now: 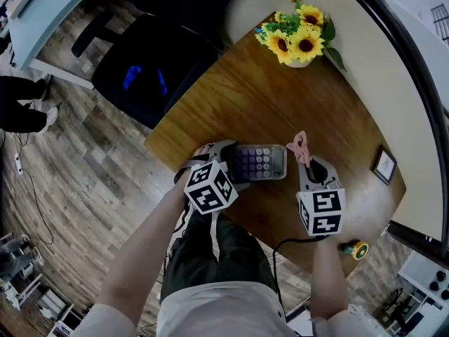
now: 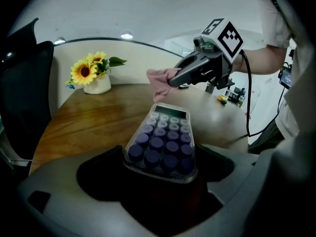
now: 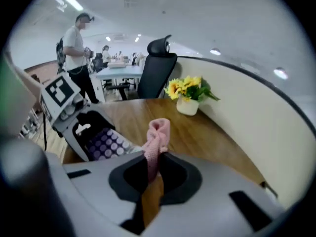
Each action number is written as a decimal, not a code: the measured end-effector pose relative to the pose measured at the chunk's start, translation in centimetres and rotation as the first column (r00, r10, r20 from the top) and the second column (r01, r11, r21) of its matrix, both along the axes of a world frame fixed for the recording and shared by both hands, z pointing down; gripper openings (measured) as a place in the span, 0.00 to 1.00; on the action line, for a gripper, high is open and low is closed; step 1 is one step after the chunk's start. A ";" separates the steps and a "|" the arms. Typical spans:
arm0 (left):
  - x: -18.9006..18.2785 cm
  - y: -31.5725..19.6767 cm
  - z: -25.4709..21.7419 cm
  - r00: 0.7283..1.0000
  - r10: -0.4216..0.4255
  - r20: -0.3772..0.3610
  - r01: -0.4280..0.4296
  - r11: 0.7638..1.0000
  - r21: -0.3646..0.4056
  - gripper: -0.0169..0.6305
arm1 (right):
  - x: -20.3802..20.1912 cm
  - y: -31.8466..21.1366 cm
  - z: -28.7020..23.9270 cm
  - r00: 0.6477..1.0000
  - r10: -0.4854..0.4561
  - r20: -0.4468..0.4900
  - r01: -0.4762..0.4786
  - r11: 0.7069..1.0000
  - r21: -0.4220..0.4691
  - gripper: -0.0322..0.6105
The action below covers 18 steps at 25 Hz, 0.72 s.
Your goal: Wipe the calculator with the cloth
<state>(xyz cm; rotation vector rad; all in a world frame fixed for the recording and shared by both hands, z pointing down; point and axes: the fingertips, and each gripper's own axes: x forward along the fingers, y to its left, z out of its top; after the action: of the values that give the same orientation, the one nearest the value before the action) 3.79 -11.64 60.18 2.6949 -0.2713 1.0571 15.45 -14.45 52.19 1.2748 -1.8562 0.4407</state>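
We hold the calculator [image 1: 259,162] over the near edge of the wooden bench [image 1: 280,104]. Its long axis runs side to side along that edge. The end with the purple keys sits in the left gripper [image 1: 231,166], whose jaws are closed on its two long sides, and the display end points at the right gripper [image 1: 307,161]. We cannot tell whether the display end rests on the wood. The right jaws are pinched nearly together on the pink cloth [image 1: 300,146], which sticks up past their tips in a bunched fold just beside the display end. In the left gripper view a gap shows between the cloth and the calculator. A pot of sunflowers [image 1: 300,37] stands at the far edge, well apart from the calculator. A small picture frame [image 1: 384,165] lies by the right edge and a yellow object [image 1: 358,249] by the near right corner. A black chair [image 1: 140,76] stands off the left edge.
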 end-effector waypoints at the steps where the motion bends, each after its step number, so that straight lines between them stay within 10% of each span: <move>1: 0.0 0.0 0.0 1.000 0.000 0.000 0.000 1.000 -0.001 0.73 | -0.7 -0.2 -1.0 0.998 0.003 0.063 -0.005 0.999 0.034 0.09; 8: -0.1 -0.2 0.1 1.000 0.000 0.001 0.000 1.000 0.004 0.73 | -12.4 1.5 -0.7 0.862 -0.190 0.469 0.211 0.977 0.009 0.09; 18: -0.1 0.0 0.0 1.000 0.003 0.001 -0.003 1.000 0.011 0.73 | -16.1 3.7 4.0 0.797 -0.255 0.548 0.398 0.903 -0.159 0.09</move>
<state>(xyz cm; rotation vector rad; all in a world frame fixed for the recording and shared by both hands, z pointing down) 3.69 -11.65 60.21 2.7051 -0.2736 1.0614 -0.65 -10.76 56.21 0.6546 -2.3146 0.8732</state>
